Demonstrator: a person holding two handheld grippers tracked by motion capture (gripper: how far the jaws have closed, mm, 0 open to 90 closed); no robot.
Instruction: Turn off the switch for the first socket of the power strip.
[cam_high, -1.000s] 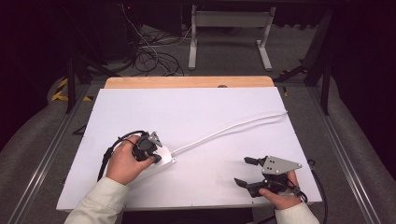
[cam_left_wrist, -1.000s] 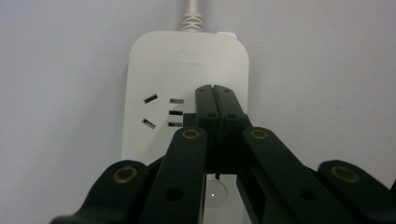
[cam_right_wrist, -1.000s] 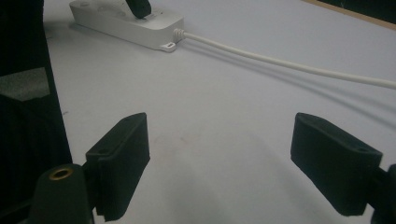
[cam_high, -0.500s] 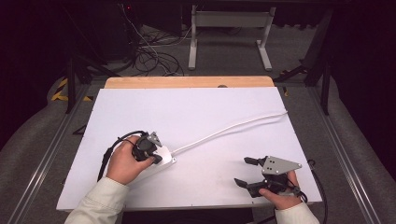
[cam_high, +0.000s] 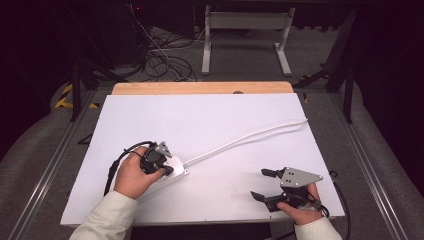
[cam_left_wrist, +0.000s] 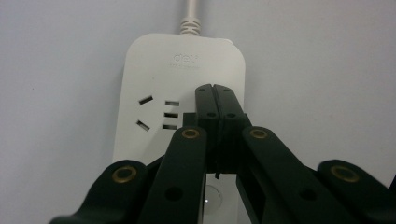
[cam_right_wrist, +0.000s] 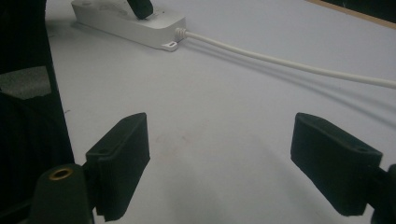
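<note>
A white power strip (cam_high: 176, 167) lay on the white table top (cam_high: 210, 125) toward its near left corner, its white cord (cam_high: 250, 136) running off diagonally to the far right edge. The left gripper (cam_left_wrist: 215, 100) stood over the strip with its jaws pressed flat together — nothing between them — and their tips right at the strip's face beside the socket slots (cam_left_wrist: 159, 113); whether they touched it could not be told. The left hand (cam_high: 131, 175) gripped that tool from the near side. By the near right corner, well apart from the strip, the right gripper (cam_high: 264, 184) rested in the right hand (cam_high: 299, 210) with its jaws spread wide — bare table top between them.
</note>
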